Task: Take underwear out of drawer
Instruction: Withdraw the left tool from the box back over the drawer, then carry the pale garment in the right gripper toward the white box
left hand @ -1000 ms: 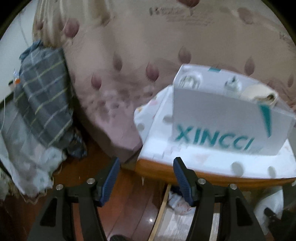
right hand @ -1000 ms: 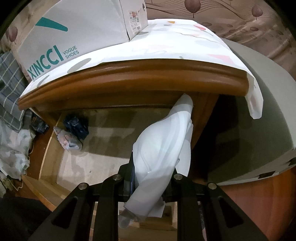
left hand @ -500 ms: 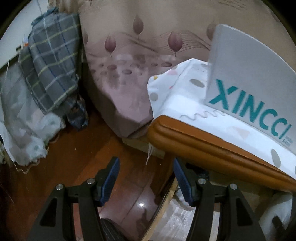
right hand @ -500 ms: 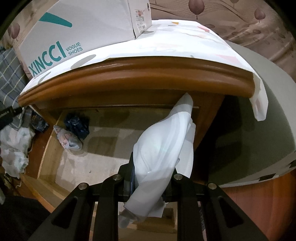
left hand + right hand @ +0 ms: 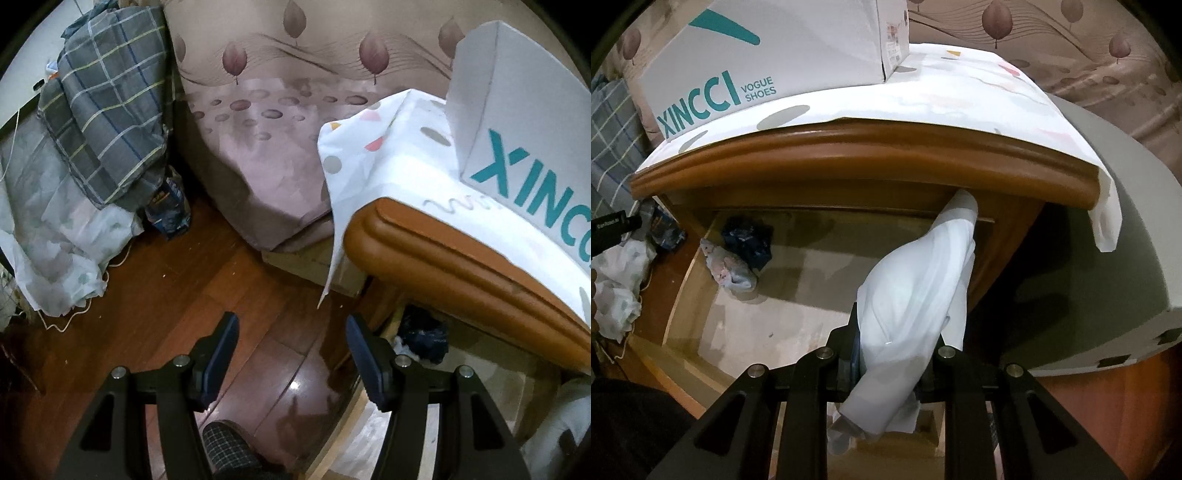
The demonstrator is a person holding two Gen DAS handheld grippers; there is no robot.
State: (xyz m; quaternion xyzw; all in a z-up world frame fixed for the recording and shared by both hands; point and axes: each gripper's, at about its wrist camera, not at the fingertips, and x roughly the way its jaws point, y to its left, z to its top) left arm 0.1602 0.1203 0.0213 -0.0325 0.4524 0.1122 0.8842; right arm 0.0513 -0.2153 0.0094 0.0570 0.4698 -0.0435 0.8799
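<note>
Two bunched garments [image 5: 738, 254] in wooden drawer [image 5: 683, 295].

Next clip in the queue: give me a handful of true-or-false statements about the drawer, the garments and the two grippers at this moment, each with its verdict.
1. The right gripper is shut on a white cloth garment. True.
2. The left gripper holds a dark garment. False: its jaws stand open with nothing between them, above the wooden floor.
3. The wooden drawer is closed. False: it is pulled open.
4. A dark blue bundled garment and a pale patterned one lie in the drawer's back left corner. True.
5. The grey XINCCI shoe box sits inside the drawer. False: it stands on the cloth-covered top of the nightstand.
</note>
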